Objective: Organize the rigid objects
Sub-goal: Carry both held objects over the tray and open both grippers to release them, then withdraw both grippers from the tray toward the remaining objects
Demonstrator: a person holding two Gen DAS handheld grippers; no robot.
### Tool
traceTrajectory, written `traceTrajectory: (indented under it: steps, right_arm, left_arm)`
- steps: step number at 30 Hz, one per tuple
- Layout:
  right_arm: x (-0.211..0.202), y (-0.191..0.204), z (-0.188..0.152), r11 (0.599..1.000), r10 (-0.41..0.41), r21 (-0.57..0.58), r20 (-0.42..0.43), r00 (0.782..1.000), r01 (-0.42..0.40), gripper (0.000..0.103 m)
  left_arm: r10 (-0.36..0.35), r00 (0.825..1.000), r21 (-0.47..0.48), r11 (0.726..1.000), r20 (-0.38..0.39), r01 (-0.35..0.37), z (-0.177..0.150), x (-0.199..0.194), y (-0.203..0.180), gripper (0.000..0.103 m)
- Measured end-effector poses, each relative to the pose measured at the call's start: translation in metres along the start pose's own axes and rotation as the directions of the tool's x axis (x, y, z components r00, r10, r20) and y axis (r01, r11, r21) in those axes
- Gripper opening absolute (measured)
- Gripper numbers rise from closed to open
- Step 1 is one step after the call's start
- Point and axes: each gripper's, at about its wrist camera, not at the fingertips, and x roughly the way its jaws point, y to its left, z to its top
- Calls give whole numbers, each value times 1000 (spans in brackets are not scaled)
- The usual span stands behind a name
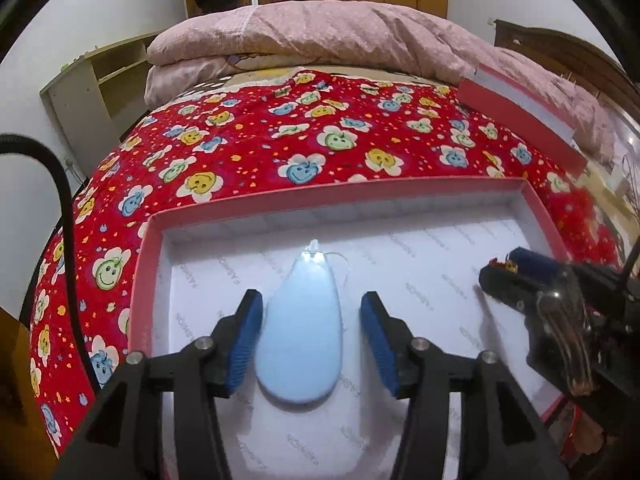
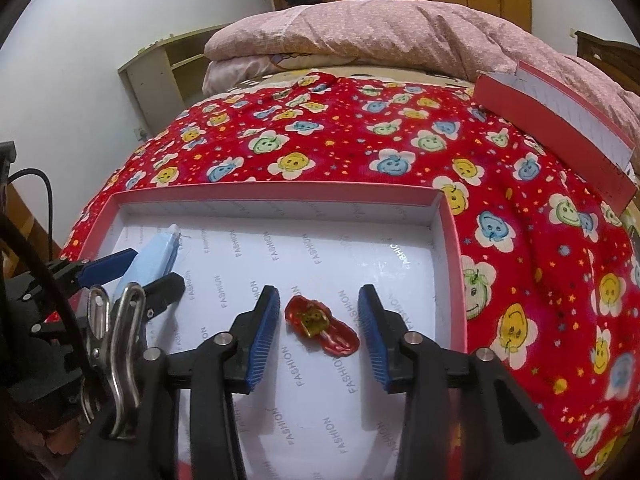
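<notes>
Your left gripper [image 1: 311, 336] spread wide around blue piece [image 1: 300, 336] | right gripper [image 2: 319, 332] wide around red piece [image 2: 320, 326] | far half of pink box [image 2: 280, 194] lies bare

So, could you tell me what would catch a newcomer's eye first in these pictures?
Probably the red blanket with smiley flowers covering the bed, and the pink box lying open on it. Inside the box, a light blue object sits between the open left tongs, and a small red object lies between the open right tongs. The box lid rests further back on the right.
</notes>
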Motion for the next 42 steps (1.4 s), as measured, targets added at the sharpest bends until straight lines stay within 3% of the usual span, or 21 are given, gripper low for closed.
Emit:
traceTrajectory:
  steps: [4, 7, 16, 22, 31, 42]
  right_arm:
    - [-4, -2, -1, 1000, 23, 21, 1, 1000, -23, 58]
    - [-12, -3, -3, 999, 40, 35, 15, 999, -41, 58]
    - [-50, 9, -5, 998, 60, 13, 73, 996, -61, 59]
    - [-79, 15, -15, 996, 78, 24, 97, 992, -81, 59]
    - [-111, 17, -51, 995, 92, 31, 92, 992, -95, 59]
    - [-124, 7, -117, 996, 72, 52, 5, 997, -72, 59]
  left_arm:
    - [2, 1000, 5, 1000, -3, -2, -1, -5, -2, 58]
    - [7, 1000, -12, 1000, 0, -7, -1, -13, 2, 64]
    - [20, 999, -39, 999, 45, -19, -5, -51, 16, 67]
    - [43, 998, -56, 998, 35, -41, -18, -78, 21, 68]
    - [3, 999, -62, 998, 48, 0, -48, -116, 23, 68]
    - [-36, 999, -84, 996, 7, 36, -110, -133, 38, 68]
